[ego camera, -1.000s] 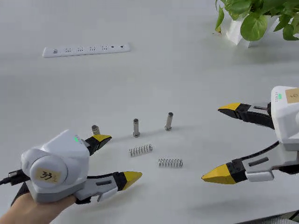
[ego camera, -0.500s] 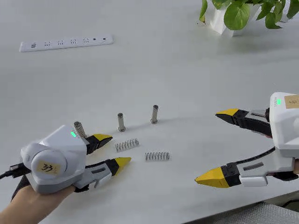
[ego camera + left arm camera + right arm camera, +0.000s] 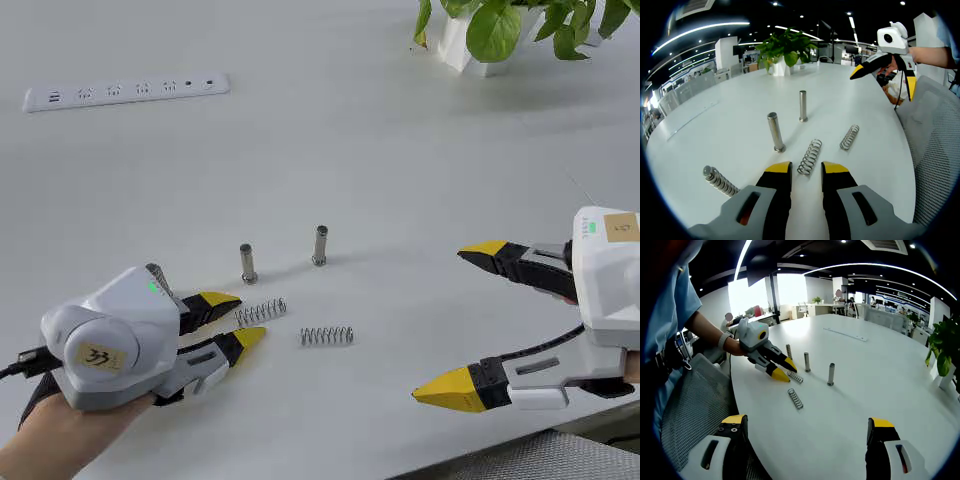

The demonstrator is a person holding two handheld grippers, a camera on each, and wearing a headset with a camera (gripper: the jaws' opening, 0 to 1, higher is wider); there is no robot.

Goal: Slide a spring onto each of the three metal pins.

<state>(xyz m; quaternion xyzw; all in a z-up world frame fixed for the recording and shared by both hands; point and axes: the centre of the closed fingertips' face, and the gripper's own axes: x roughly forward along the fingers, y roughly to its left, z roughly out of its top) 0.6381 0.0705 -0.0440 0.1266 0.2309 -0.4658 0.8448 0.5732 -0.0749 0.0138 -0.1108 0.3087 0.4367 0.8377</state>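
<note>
Head view: The left gripper [image 3: 236, 317] sits low at the left on the white table [image 3: 400, 180]. Its jaws are a narrow gap apart and grip nothing. The first spring [image 3: 260, 312] lies flat just beyond its tips. The second spring [image 3: 327, 335] lies loose to the right of the first. Two bare pins stand upright, the middle pin [image 3: 246, 263] and the end pin [image 3: 320, 245]. The third pin [image 3: 157, 278] carries a spring and stands tilted beside the left gripper body. The right gripper [image 3: 460, 320] is well apart, with its jaws spread wide and empty.

Left gripper view: The first spring [image 3: 810, 156] lies just ahead of the gap between the left gripper [image 3: 806, 170] tips. The third pin [image 3: 720, 181] is at lower left.

Right gripper view: The right gripper [image 3: 807, 422] fingers stand wide apart. Both springs lie on the table between the two grippers.
</note>
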